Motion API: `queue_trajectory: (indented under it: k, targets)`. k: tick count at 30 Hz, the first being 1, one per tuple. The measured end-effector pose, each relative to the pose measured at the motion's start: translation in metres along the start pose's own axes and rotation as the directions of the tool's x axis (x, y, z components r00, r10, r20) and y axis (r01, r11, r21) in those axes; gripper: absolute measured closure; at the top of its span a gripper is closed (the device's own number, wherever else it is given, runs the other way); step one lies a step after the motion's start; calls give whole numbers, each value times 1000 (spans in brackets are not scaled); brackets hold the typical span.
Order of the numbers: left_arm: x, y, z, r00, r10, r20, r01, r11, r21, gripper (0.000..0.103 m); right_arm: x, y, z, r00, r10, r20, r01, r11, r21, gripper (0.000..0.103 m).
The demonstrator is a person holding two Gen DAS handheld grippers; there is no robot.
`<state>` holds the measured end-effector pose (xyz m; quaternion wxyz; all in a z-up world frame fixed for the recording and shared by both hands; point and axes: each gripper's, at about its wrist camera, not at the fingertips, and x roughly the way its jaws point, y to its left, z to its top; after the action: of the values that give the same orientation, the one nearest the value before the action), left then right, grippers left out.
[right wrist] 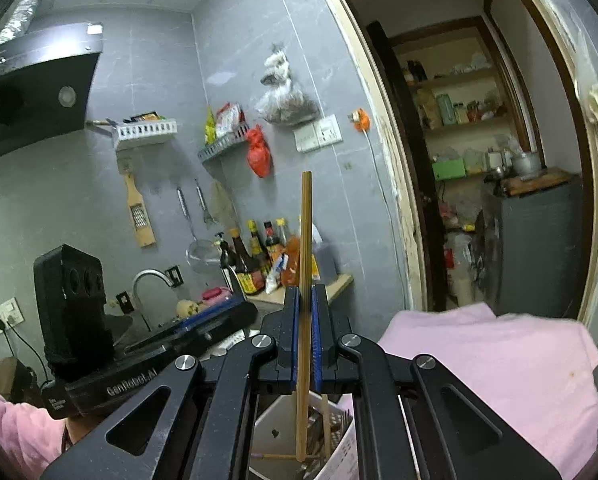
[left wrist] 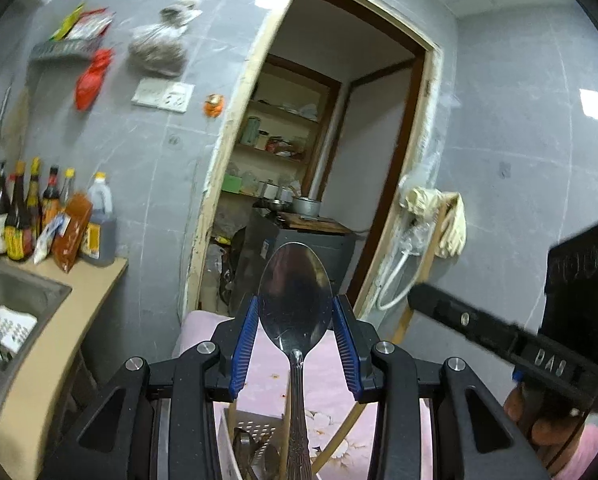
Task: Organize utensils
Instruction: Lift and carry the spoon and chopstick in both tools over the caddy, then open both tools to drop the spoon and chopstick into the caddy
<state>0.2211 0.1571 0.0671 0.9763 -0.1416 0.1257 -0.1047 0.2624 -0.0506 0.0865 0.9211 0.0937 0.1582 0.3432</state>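
My left gripper (left wrist: 295, 322) is shut on a metal spoon (left wrist: 295, 300); its bowl stands upright between the blue pads (left wrist: 246, 340) and its handle points down into a perforated metal utensil holder (left wrist: 255, 432). My right gripper (right wrist: 305, 320) is shut on a bamboo chopstick (right wrist: 305, 240), held upright, with its lower end in a white utensil holder (right wrist: 343, 452) that holds other utensils. The right gripper (left wrist: 499, 332) shows at the right of the left wrist view, and the left gripper (right wrist: 179, 336) at the left of the right wrist view.
A table with a pink floral cloth (left wrist: 323, 384) lies under both grippers. A counter with a steel sink (left wrist: 15, 304) and sauce bottles (left wrist: 27, 212) is at the left. An open doorway (left wrist: 319, 160) to a pantry is ahead. Utensils hang on the grey wall (right wrist: 139, 212).
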Motion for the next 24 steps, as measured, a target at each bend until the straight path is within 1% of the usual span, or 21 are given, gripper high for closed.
queue_trajectory:
  k: [2,6,11,16,24]
  targets:
    - [3,6,-6,1000,24,13,-24,999,-21,67,5,-4,-10,1000,-6,-16,6,1000,9,98]
    - [8,10,-18,997,75,22,-74,997,-32,67,14,-6,-26,999,-14,-52,15,1000,17,98]
    - [7,6,-28,991,125,48,-124,992,-18,67,17,-7,-38,996,-24,-81,24,1000,4,98]
    - [3,-1,-35,986,147,74,-147,989,-10,67,21,-9,-47,995,-27,-101,28,1000,11,98]
    - [-1,-1,-49,986,159,56,-157,987,-35,67,22,-17,-58,991,-12,-135,18,999,47,98]
